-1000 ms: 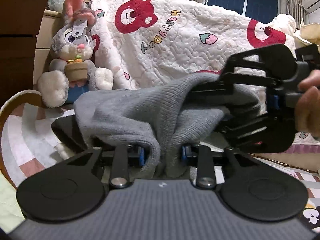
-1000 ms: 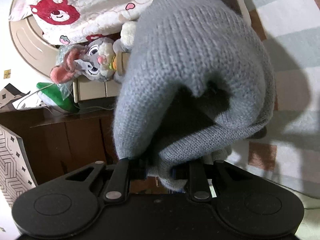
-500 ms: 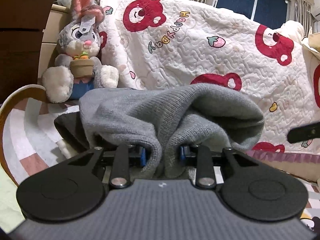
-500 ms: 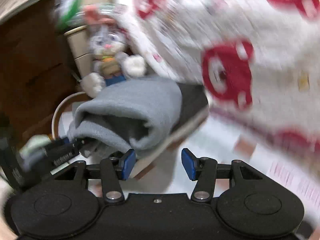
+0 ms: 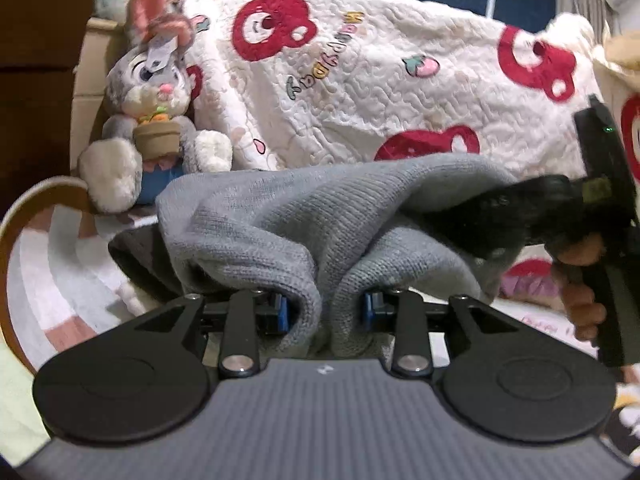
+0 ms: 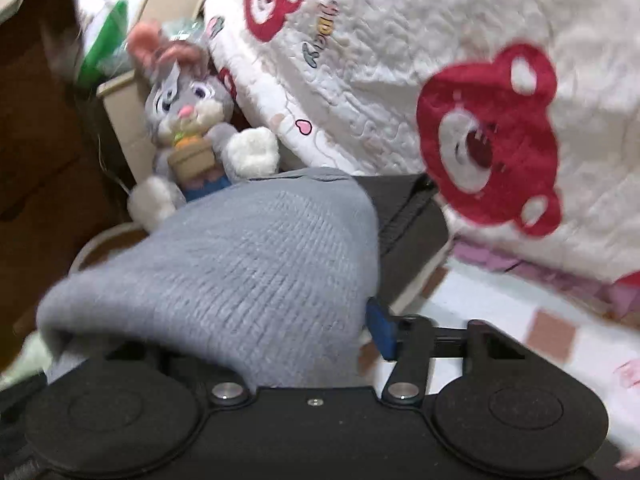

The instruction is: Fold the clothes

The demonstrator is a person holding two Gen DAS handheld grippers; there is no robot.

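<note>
A fold of the grey knit garment [image 5: 332, 216] is being pinched by the left gripper [image 5: 325, 307]. In front of the plush rabbit [image 6: 188, 120], the right gripper [image 6: 316, 332] is being closed around the same garment.

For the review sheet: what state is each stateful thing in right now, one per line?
grey knit garment: bunched, lifted between both grippers
left gripper: shut on a fold of the garment
right gripper: closing, knit between its fingers
plush rabbit: sitting upright against the bear-print quilt
</note>
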